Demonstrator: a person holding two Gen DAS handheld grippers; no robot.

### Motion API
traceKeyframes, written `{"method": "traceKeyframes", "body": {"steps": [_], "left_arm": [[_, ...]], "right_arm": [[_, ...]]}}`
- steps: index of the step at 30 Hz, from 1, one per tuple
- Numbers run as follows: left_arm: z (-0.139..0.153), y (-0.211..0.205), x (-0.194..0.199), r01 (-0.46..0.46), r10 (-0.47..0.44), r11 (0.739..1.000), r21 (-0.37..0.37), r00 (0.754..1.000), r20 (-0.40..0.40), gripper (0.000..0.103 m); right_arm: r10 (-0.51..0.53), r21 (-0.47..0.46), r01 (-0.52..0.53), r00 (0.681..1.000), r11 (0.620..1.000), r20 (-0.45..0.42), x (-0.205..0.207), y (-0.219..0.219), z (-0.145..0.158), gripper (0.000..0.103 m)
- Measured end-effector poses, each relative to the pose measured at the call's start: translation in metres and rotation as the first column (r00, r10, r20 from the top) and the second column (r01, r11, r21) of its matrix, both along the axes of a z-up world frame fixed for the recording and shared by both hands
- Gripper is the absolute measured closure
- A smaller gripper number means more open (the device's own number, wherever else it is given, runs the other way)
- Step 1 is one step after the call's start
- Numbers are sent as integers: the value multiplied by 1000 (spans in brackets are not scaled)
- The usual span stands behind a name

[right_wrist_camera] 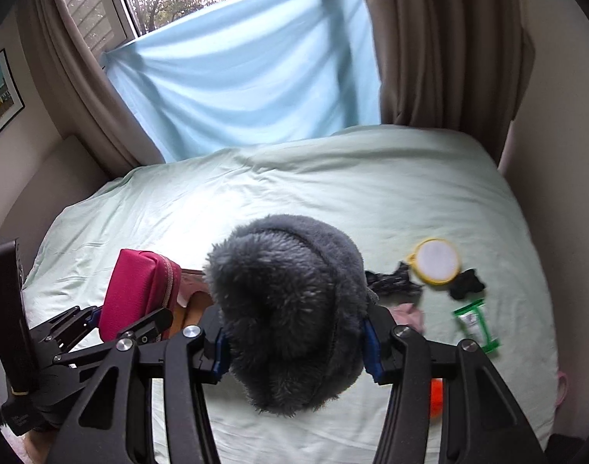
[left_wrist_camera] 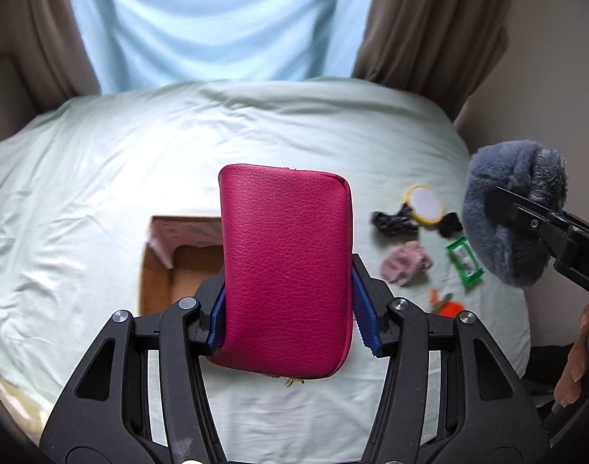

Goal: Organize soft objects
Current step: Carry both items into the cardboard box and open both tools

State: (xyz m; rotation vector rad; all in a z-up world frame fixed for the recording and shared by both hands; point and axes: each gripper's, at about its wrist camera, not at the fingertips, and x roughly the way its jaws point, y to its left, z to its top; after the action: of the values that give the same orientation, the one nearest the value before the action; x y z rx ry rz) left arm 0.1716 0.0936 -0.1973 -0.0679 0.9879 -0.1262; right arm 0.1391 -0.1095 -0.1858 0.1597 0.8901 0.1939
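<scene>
Left gripper (left_wrist_camera: 288, 309) clamped on a magenta zip pouch (left_wrist_camera: 286, 266), jaws partway in, pouch sticking up at 12. Right gripper (right_wrist_camera: 294, 342) squeezing a grey fuzzy slipper (right_wrist_camera: 290, 309) the same way. Both held up off the mint bedsheet (left_wrist_camera: 101, 178). Open cardboard box (left_wrist_camera: 171, 266) just behind the pouch, around 10. Further out at 2: pink scrunchie (left_wrist_camera: 406, 263), green packet (left_wrist_camera: 464, 261), yellow round thing (left_wrist_camera: 426, 205). Looks like mid-carry; next up, probably lining up over the box and letting go.
</scene>
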Motion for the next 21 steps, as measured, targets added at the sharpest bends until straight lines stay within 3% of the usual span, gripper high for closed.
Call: {"method": "traceKeyframes", "body": {"steps": [6,10,15,21], "left_arm": [[-37,58,24,11,-8,999,30,997,-81,53],[-68,79,42,28,-19,998,60,989,-146,53],[-121,94,71,29,-9,997,71,964,-265,53],[-168,102,97,41,-16,997,62,934,-358,53]], "right_arm": [[0,12,1,997,1000,-80,20,62,-33,54],[-12,39,20,982,999,-189,42,93,-71,54],[-45,96,87,926,992,-374,74,118,-121,54],[-44,91,104,861,990,-507,109,137,-173,54]]}}
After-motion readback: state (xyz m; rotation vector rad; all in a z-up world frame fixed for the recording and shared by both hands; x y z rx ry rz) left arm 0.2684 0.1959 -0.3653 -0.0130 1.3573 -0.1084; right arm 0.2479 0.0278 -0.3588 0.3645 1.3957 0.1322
